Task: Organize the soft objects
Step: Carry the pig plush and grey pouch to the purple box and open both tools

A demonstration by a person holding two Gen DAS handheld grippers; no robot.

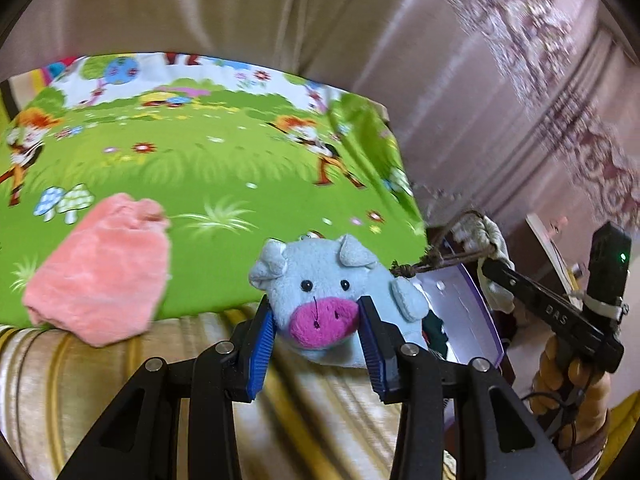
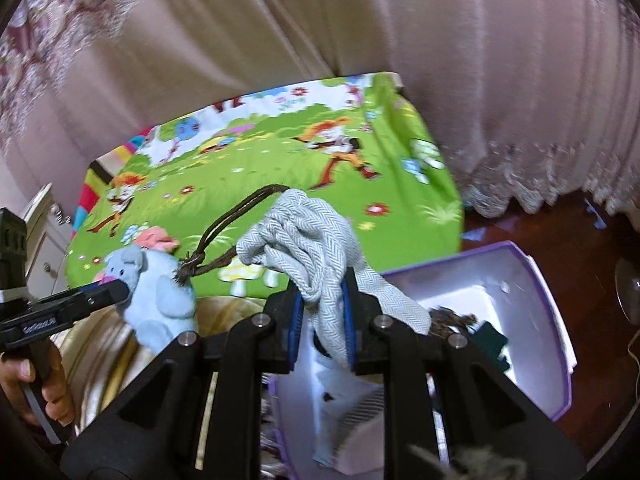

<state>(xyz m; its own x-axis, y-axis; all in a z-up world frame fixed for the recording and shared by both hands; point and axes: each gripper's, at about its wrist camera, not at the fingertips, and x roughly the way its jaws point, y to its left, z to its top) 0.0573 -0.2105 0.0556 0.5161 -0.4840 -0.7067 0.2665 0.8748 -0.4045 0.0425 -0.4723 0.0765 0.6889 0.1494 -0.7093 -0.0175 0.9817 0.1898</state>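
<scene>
A light-blue plush pig (image 1: 320, 296) with a magenta snout is clamped between the blue pads of my left gripper (image 1: 318, 322), held in the air over the sofa's edge. In the right wrist view the same pig (image 2: 156, 292) hangs at the left. My right gripper (image 2: 323, 322) is shut on a grey herringbone cloth pouch (image 2: 304, 240) with a brown drawstring (image 2: 228, 220). The pouch hangs above an open purple-rimmed white box (image 2: 520, 292). A pink fuzzy cloth (image 1: 100, 272) lies on the green cartoon-print sheet (image 1: 224, 168).
The box (image 1: 472, 312) holds dark scraps and stands on a dark wooden floor (image 2: 560, 216) to the right of the striped sofa (image 1: 120, 364). Beige curtains (image 2: 360, 20) hang behind. A white drawer unit (image 2: 44, 240) is at far left. A person's hand (image 2: 24, 384) grips the left tool.
</scene>
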